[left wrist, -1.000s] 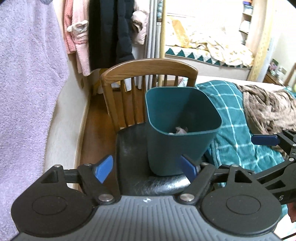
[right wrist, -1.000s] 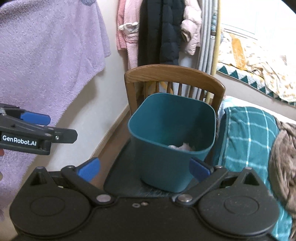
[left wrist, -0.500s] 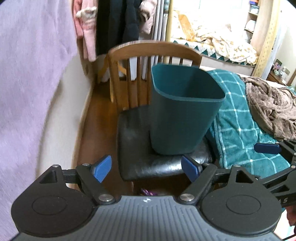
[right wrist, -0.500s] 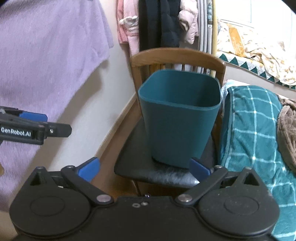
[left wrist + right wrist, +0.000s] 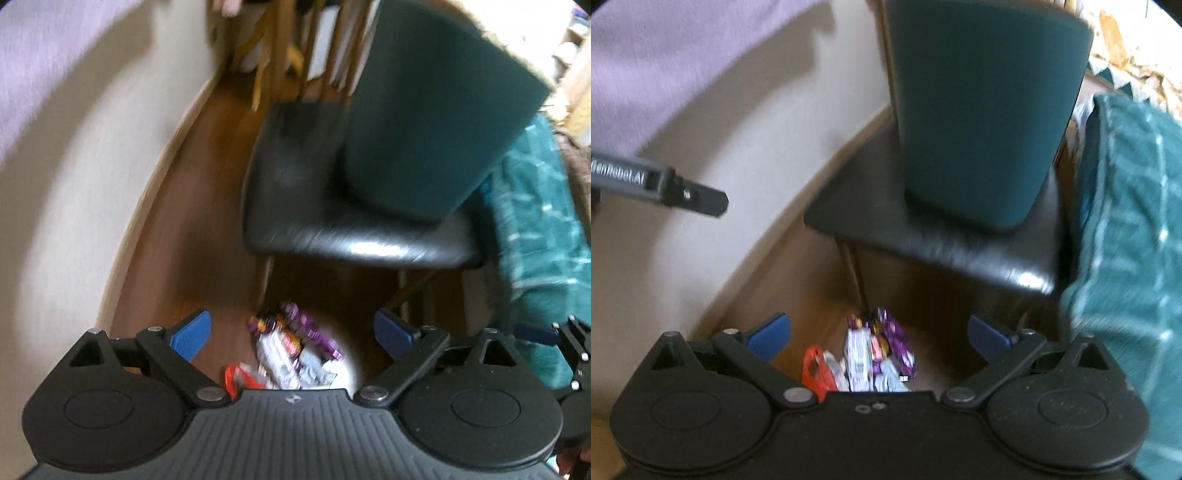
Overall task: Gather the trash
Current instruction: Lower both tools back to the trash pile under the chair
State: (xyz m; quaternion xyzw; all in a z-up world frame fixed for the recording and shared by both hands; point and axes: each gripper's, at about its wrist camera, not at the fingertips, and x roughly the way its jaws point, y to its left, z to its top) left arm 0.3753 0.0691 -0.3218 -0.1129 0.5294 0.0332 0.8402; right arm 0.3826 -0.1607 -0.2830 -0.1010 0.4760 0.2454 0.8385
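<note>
Down on the wooden floor (image 5: 207, 206), just in front of the chair's front legs, lies the trash: a small heap of wrappers (image 5: 291, 347), purple and white ones bunched together with a red scrap (image 5: 814, 371) at their left side. Both grippers point steeply down at it. The left gripper (image 5: 291, 334) has its jaws opening, blue pads wide apart with nothing between them but the heap below. The right gripper (image 5: 879, 334) hangs released too, jaws spread and empty, the wrappers lying straight ahead between its pads. Neither looks clearly nearer; each has the pile centred. The heap runs roughly away from the jaws, toward the chair (image 5: 354, 236). The teal bin (image 5: 982, 110) stands up on the chair's black seat, above and beyond the trash. Room is tight: the wall (image 5: 92, 166) closes in on the left, the teal checked blanket (image 5: 1126, 221) on the right, the chair leg (image 5: 855, 280) just behind.
</note>
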